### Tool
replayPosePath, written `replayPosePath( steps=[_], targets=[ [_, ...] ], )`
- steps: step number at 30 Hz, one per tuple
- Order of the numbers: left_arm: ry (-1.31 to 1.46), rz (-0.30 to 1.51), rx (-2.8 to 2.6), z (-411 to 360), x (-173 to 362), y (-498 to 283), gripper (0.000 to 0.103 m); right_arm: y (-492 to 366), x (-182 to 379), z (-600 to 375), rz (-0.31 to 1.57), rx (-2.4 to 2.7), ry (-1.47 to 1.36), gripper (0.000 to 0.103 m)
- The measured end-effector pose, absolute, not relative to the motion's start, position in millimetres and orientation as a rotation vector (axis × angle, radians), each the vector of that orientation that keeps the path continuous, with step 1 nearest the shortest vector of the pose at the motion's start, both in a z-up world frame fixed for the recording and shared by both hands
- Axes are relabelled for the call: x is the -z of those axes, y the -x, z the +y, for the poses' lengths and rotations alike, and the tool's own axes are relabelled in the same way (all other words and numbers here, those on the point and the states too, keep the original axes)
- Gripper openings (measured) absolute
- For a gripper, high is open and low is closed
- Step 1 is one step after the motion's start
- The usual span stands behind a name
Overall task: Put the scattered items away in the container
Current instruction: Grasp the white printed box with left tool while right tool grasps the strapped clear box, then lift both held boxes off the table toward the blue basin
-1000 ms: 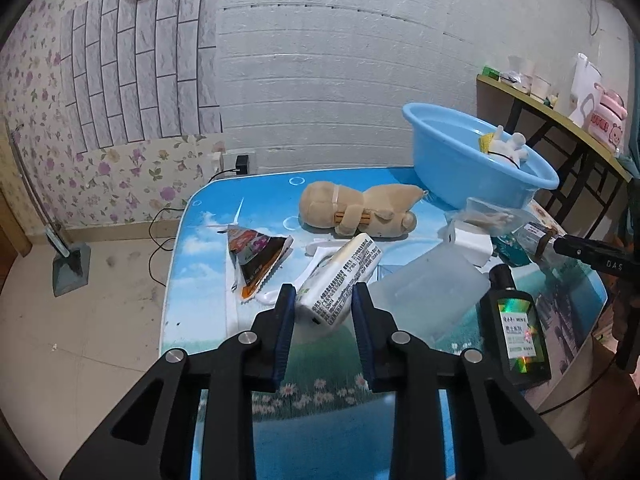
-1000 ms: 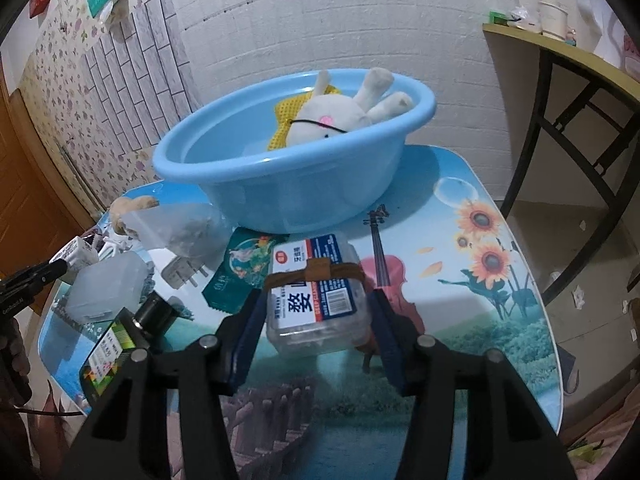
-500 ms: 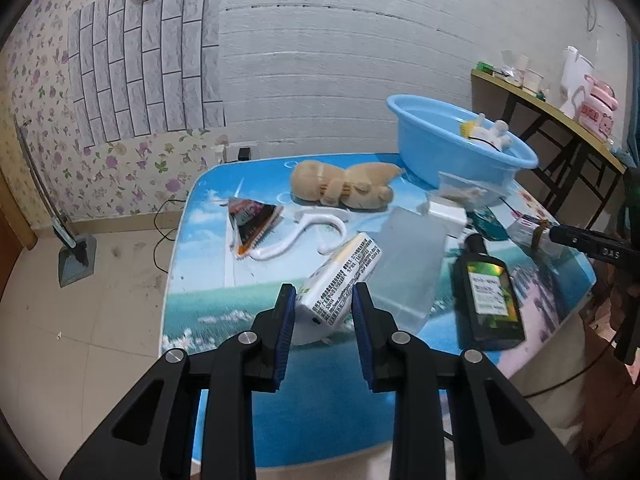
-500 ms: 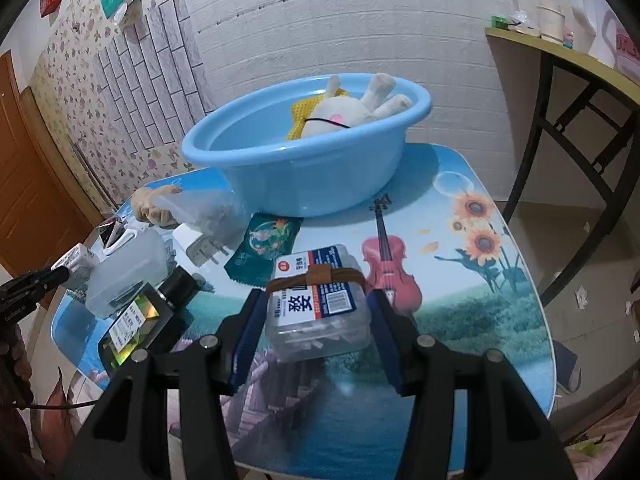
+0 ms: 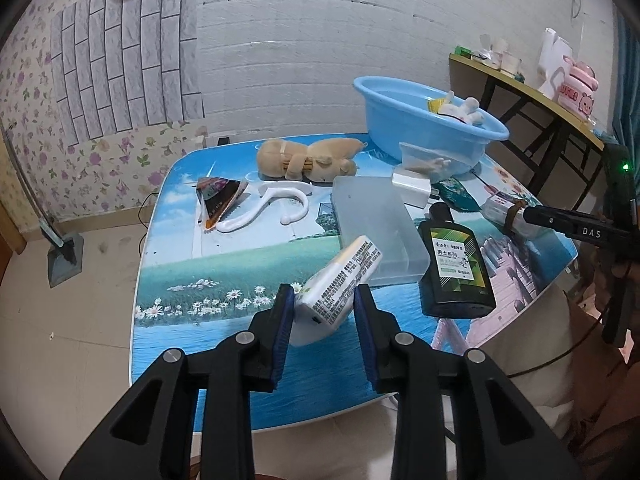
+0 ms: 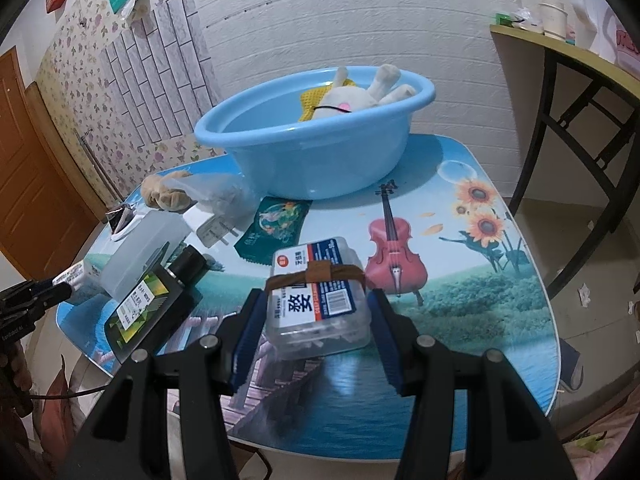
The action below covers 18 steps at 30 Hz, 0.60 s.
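Printed table (image 5: pixel 224 276): one blue basin (image 6: pixel 320 160), two plush toys.

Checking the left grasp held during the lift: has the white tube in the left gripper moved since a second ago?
Yes. The white tube, clamped in the left gripper, has pulled back from the brown plush toy toward the table's near edge.

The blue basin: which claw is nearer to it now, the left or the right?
Right. The right claw, holding the clear box, faces the blue basin from the table's middle; the left claw, gripping the white tube, hangs at the near edge.
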<state>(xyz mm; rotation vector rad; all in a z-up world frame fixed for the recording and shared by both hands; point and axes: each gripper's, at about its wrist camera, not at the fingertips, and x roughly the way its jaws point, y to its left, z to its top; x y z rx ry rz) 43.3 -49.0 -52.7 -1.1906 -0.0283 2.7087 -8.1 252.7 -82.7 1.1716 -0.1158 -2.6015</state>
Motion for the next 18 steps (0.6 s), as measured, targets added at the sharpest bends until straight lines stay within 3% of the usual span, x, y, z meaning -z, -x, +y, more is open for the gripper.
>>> replayPosePath(
  steps=[10,15,18],
  targets=[
    [1.190,-0.060,-2.725,-53.1,54.8,-36.8,0.033,9.5,90.9,248.6,-0.112,2.576,-1.221,0.052],
    [1.227,-0.046,-2.762,-56.1,58.3,-27.6,0.043,11.8,93.5,247.3,-0.117,2.560,-1.241,0.052],
    [1.257,-0.066,-2.763,-59.1,63.0,-22.9,0.044,12.6,93.6,247.4,-0.113,2.555,-1.244,0.052]
  ],
)
